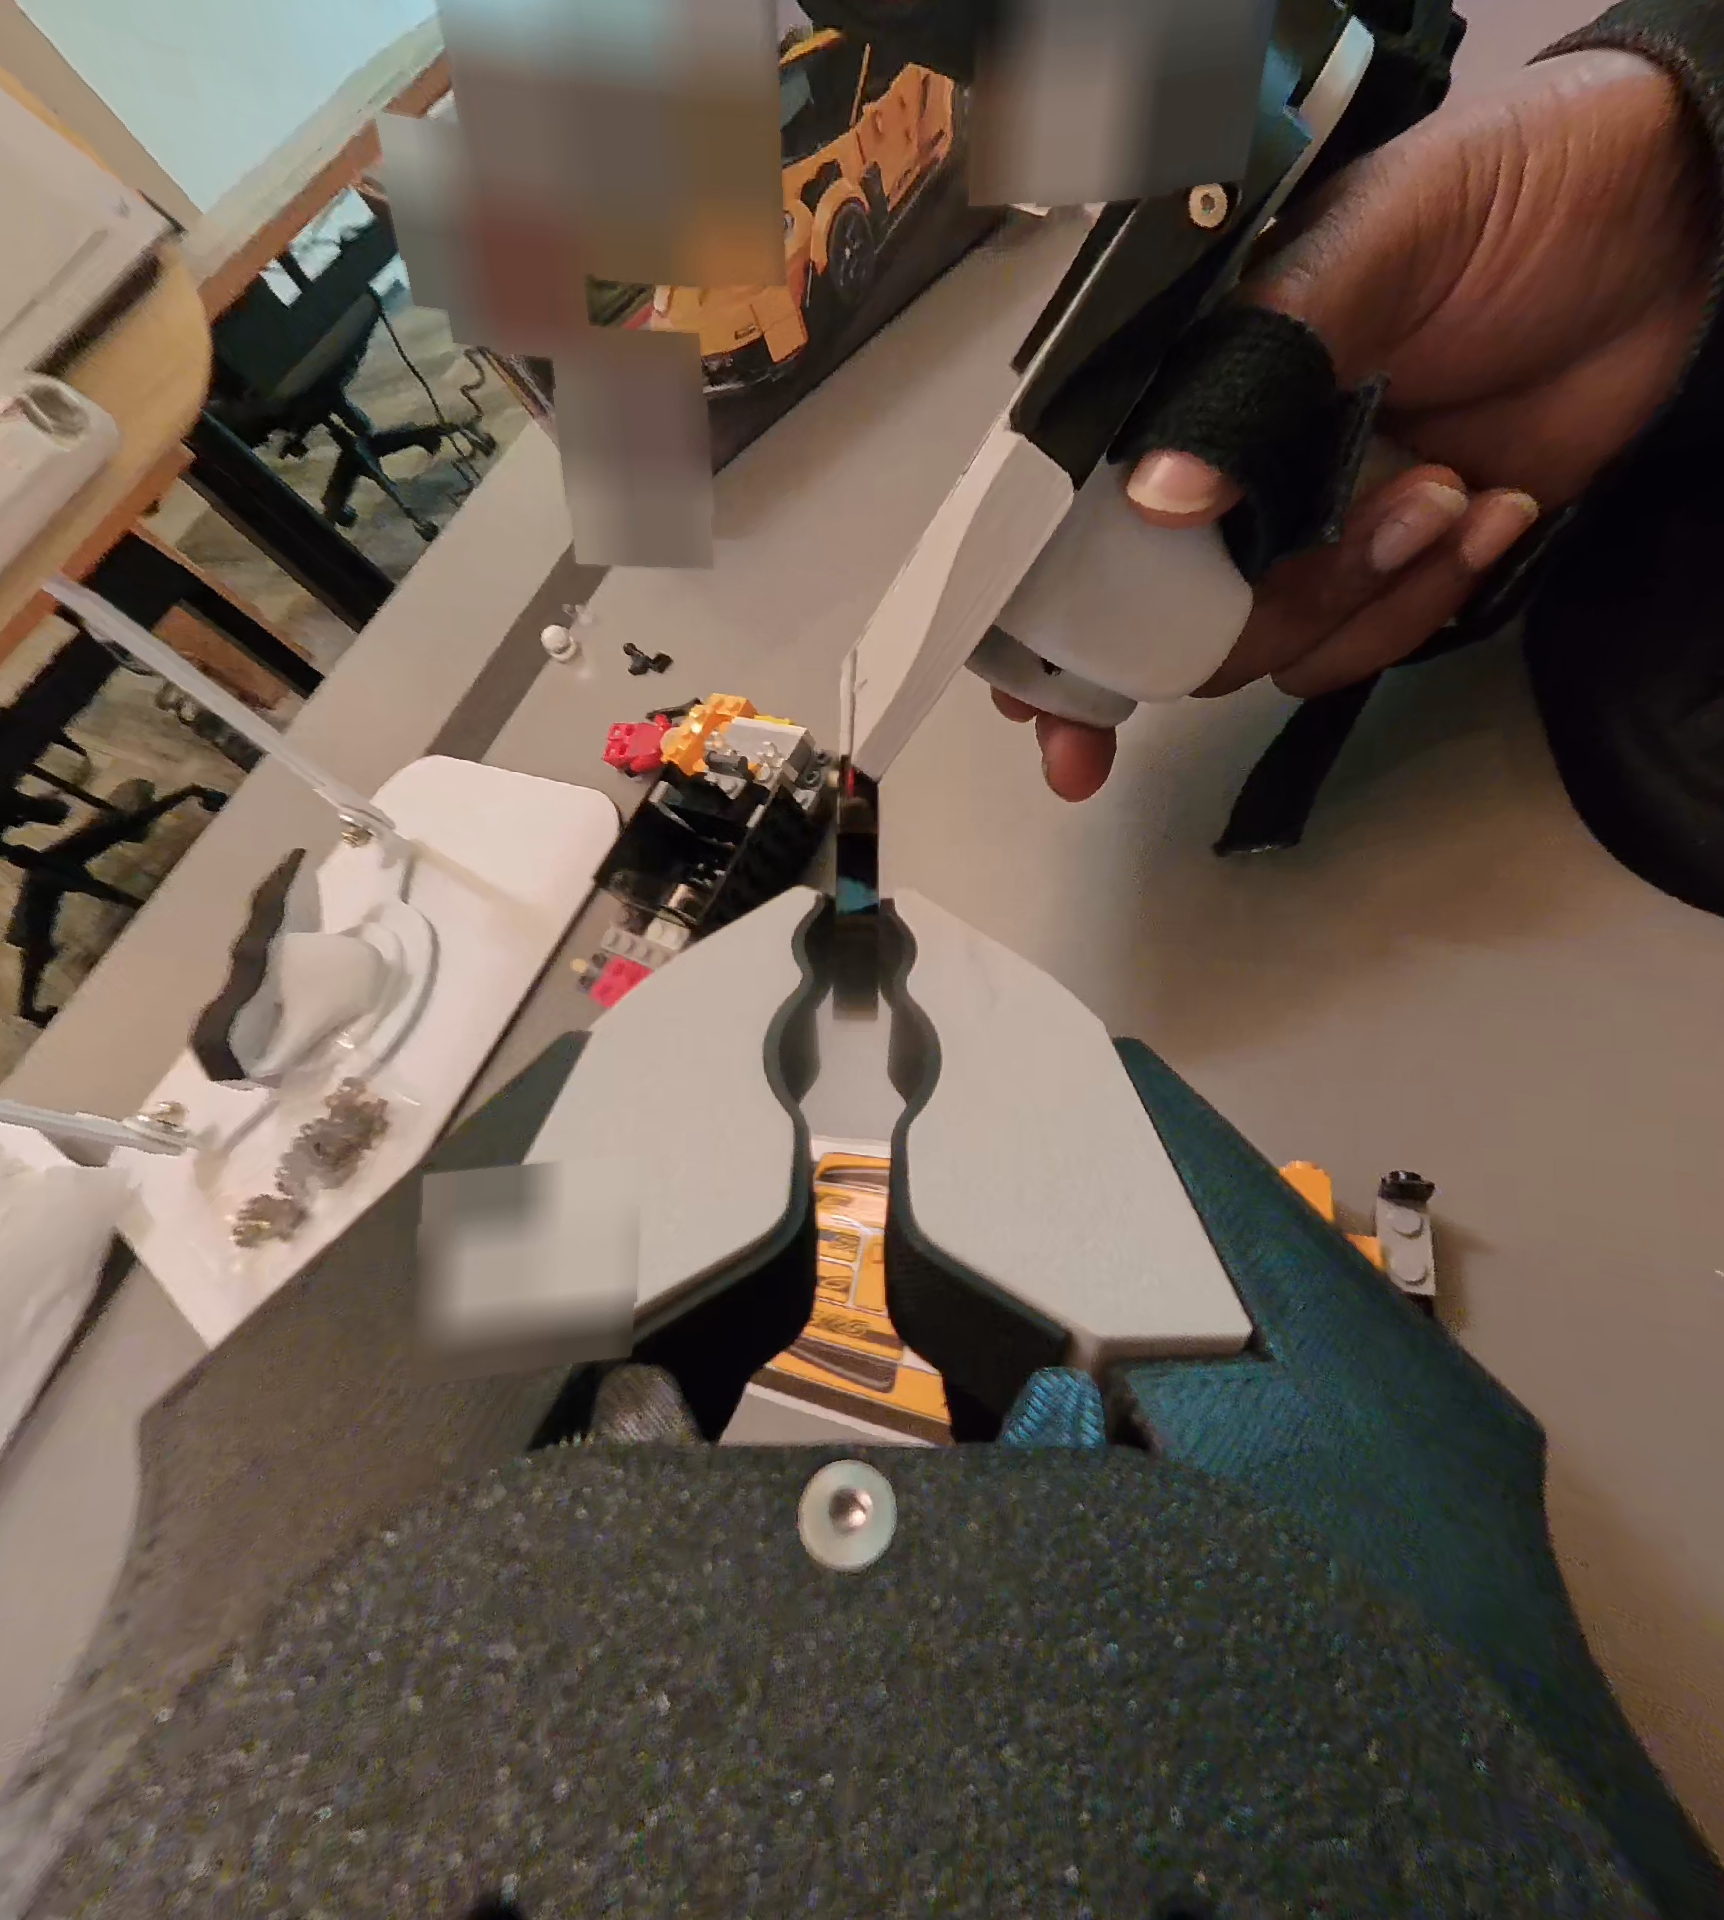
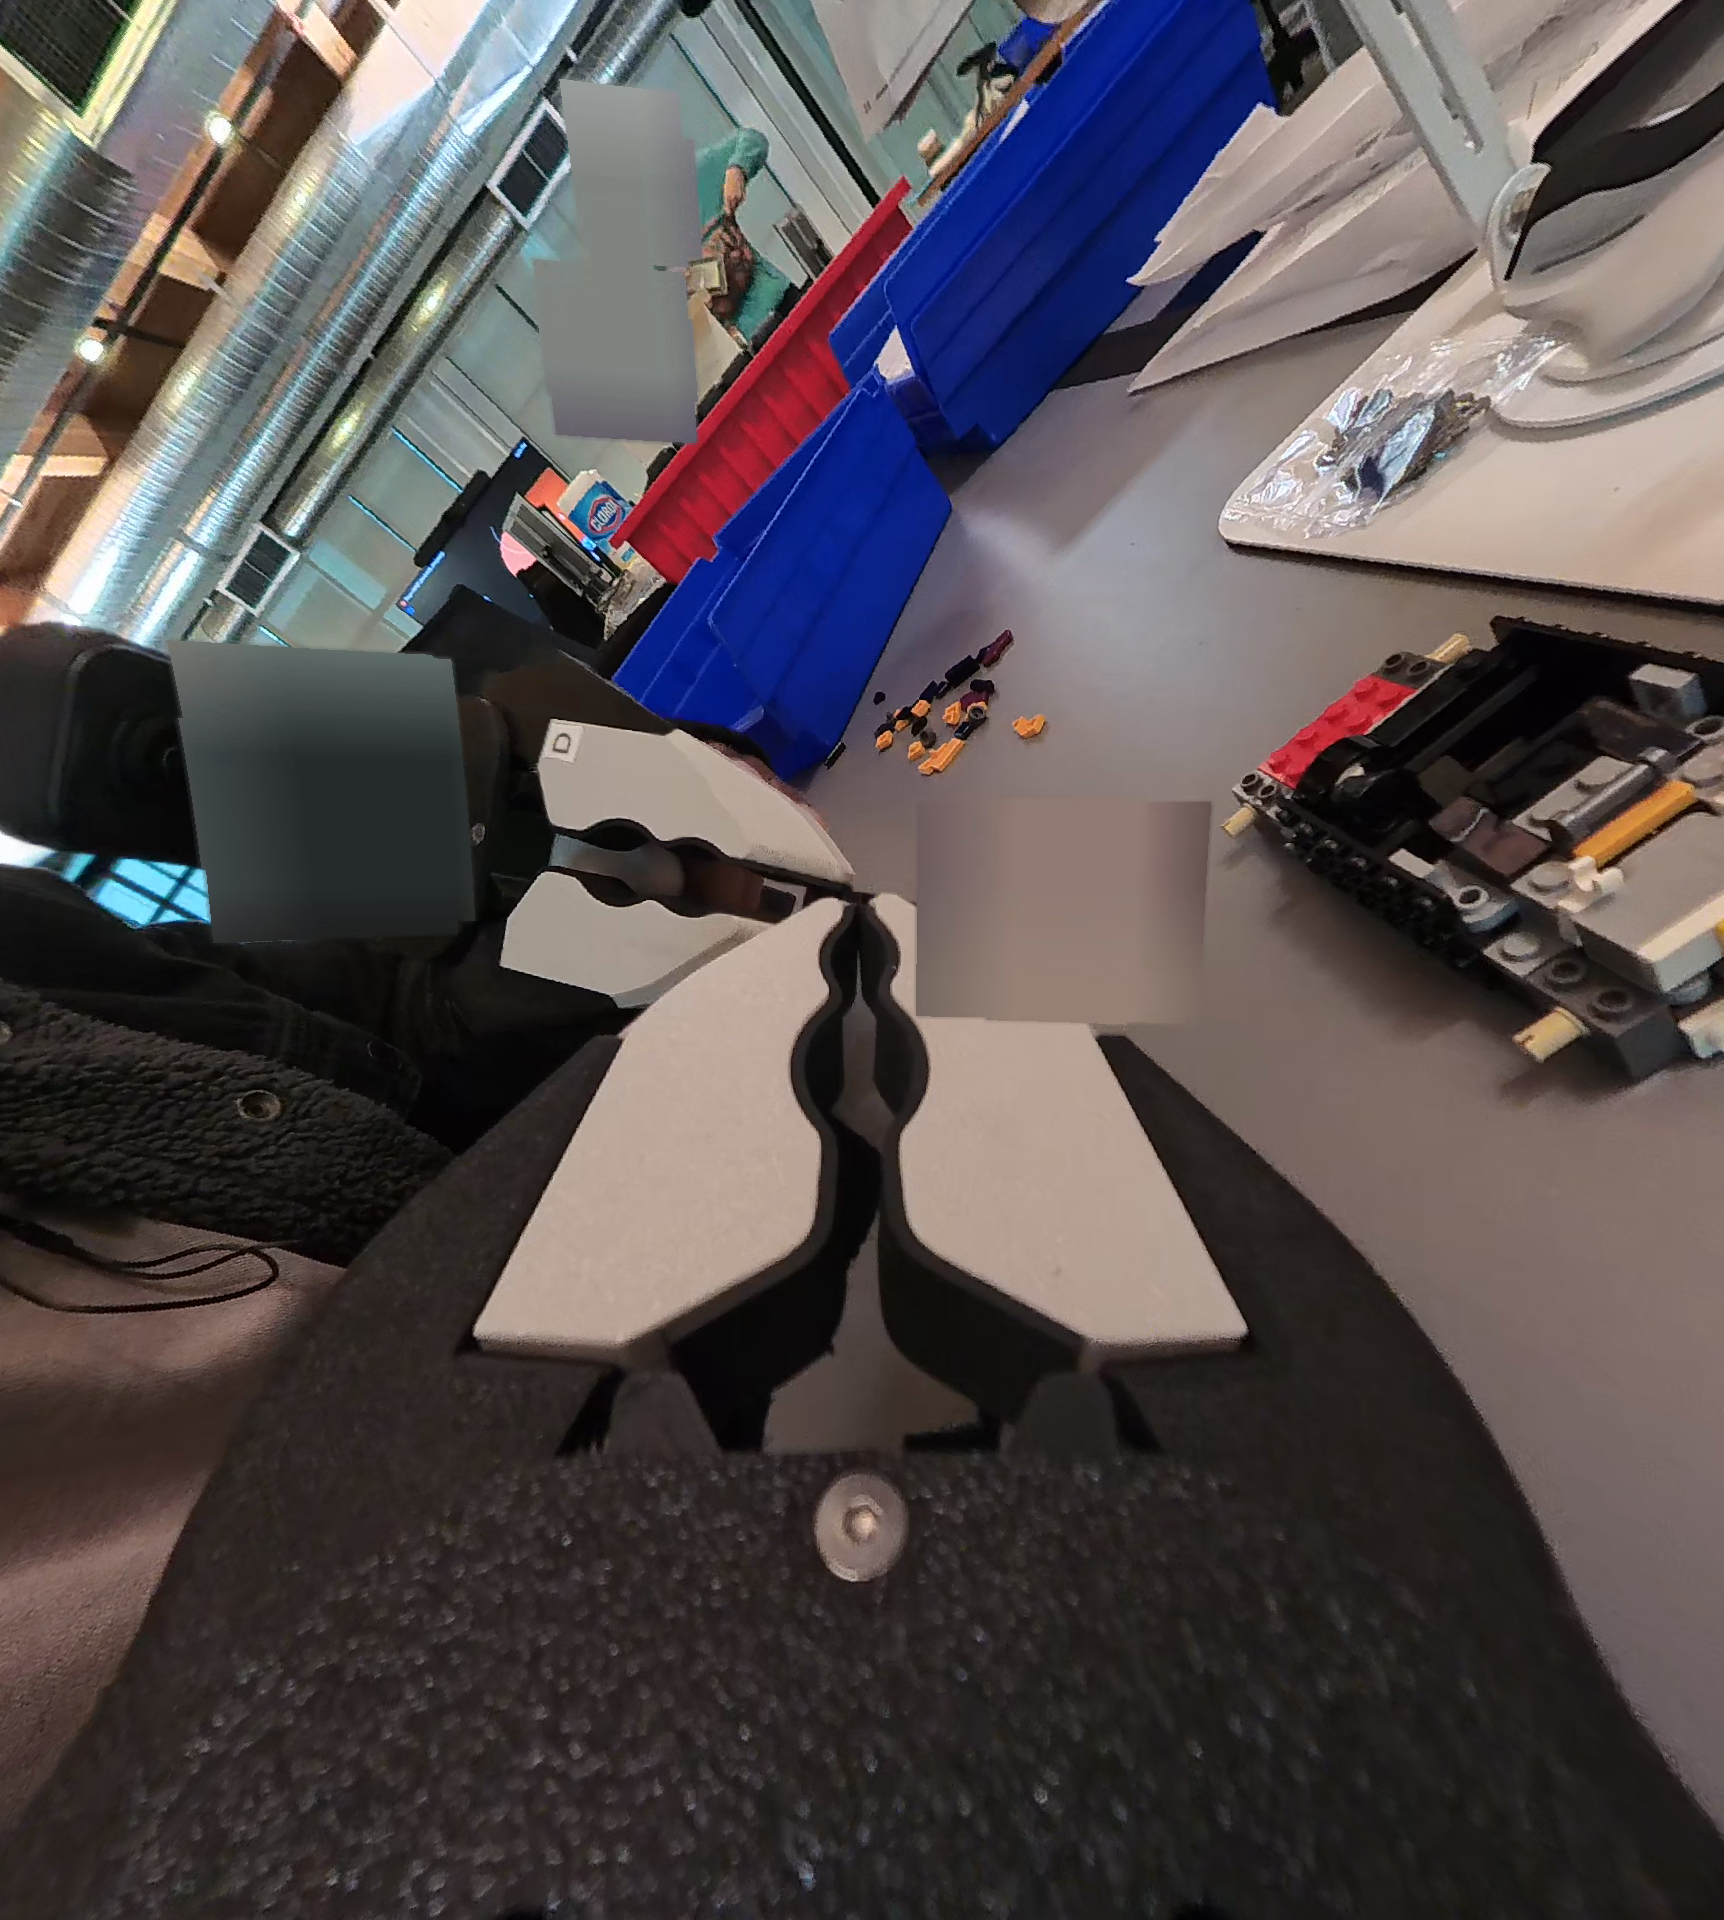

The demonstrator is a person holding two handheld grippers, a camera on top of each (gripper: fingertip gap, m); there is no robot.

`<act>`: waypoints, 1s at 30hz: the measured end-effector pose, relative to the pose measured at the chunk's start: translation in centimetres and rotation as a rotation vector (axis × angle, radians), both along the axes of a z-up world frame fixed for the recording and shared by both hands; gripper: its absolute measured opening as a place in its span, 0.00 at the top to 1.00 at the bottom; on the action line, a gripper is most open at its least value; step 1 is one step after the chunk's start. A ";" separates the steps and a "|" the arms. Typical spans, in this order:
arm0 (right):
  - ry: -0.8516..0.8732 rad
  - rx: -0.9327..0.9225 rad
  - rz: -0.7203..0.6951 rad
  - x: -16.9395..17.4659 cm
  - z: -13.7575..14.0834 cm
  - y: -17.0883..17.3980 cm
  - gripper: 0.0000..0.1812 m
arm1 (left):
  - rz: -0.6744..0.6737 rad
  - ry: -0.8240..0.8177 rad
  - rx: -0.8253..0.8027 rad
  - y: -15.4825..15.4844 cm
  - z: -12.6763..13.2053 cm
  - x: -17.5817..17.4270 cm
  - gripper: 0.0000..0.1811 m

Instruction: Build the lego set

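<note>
A partly built lego car [image 1: 723,821], black with grey, orange and red bricks, lies on the grey table [image 1: 1357,1039]; it also shows in the right wrist view [image 2: 1523,831]. My left gripper [image 1: 856,906] is shut on a thin black lego piece [image 1: 856,852], held above the table in front of the car. My right gripper [image 1: 854,753] comes in from the upper right, held by a hand, and its closed tips meet the far end of that piece. In the right wrist view my right gripper [image 2: 860,912] is shut tip to tip against the left gripper [image 2: 827,891].
A yellow sticker sheet [image 1: 858,1278] lies under the left gripper. Small loose bricks [image 1: 1398,1236] sit to its right. A white tray [image 1: 484,831] holds a bag of small parts [image 1: 328,1143]. The lego box [image 1: 868,208] stands behind. Blue bins [image 2: 941,312] and loose pieces [image 2: 951,717] lie farther off. The tips of both grippers are at nearly the same place.
</note>
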State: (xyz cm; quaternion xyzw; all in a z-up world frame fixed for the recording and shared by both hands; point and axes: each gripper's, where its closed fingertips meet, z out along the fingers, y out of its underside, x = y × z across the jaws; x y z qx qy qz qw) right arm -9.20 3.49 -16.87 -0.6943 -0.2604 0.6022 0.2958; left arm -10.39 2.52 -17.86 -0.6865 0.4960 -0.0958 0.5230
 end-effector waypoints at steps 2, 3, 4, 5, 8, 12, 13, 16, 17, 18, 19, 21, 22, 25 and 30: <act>-0.020 -0.022 0.006 0.0 -0.4 -0.1 1.00 | -0.007 -0.020 -0.080 -0.2 -0.8 0.1 0.96; -0.026 -0.032 0.009 0.1 -0.6 -0.1 1.00 | -0.013 -0.031 -0.132 -0.3 -1.3 0.3 0.95; -0.036 -0.046 0.012 0.1 -0.8 -0.1 1.00 | -0.018 -0.038 -0.187 -0.5 -1.9 0.4 0.95; -0.056 -0.060 0.012 0.3 -1.1 0.0 1.00 | -0.026 -0.034 -0.248 -0.8 -2.7 0.5 0.96; -0.108 -0.102 0.022 0.6 -1.9 -0.1 1.00 | -0.046 -0.016 -0.410 -1.7 -5.0 0.9 0.96; -0.159 -0.174 0.044 1.3 -3.4 -0.6 1.00 | -0.055 0.044 -0.521 -2.6 -7.4 1.0 0.95; -0.169 -0.192 0.046 1.5 -3.8 -0.6 1.00 | -0.056 0.046 -0.520 -2.6 -7.4 1.1 0.95; -0.190 -0.236 0.060 1.7 -4.7 -0.9 1.00 | -0.068 0.059 -0.524 -2.8 -7.4 1.0 0.93; -0.195 -0.245 0.064 1.7 -4.8 -1.0 1.00 | -0.075 0.068 -0.526 -2.9 -7.5 1.0 0.91; -0.203 -0.254 0.070 1.6 -5.0 -1.2 1.00 | -0.084 0.076 -0.536 -3.1 -7.5 1.0 0.88; -0.208 -0.262 0.074 1.5 -5.1 -1.3 1.00 | -0.090 0.076 -0.544 -3.2 -7.5 0.9 0.86; -0.209 -0.285 0.073 1.5 -5.1 -1.4 1.00 | -0.103 0.053 -0.553 -3.2 -7.0 0.9 0.86; -0.210 -0.299 0.063 1.5 -5.2 -1.4 1.00 | -0.105 0.034 -0.546 -3.0 -6.6 0.8 0.86; -0.226 -0.326 0.033 1.5 -5.3 -1.5 1.00 | -0.152 -0.036 -0.505 -2.5 -5.0 0.9 0.91; -0.236 -0.371 -0.047 1.7 -5.6 -1.4 1.00 | -0.307 0.022 -0.367 -2.5 -4.3 1.2 0.98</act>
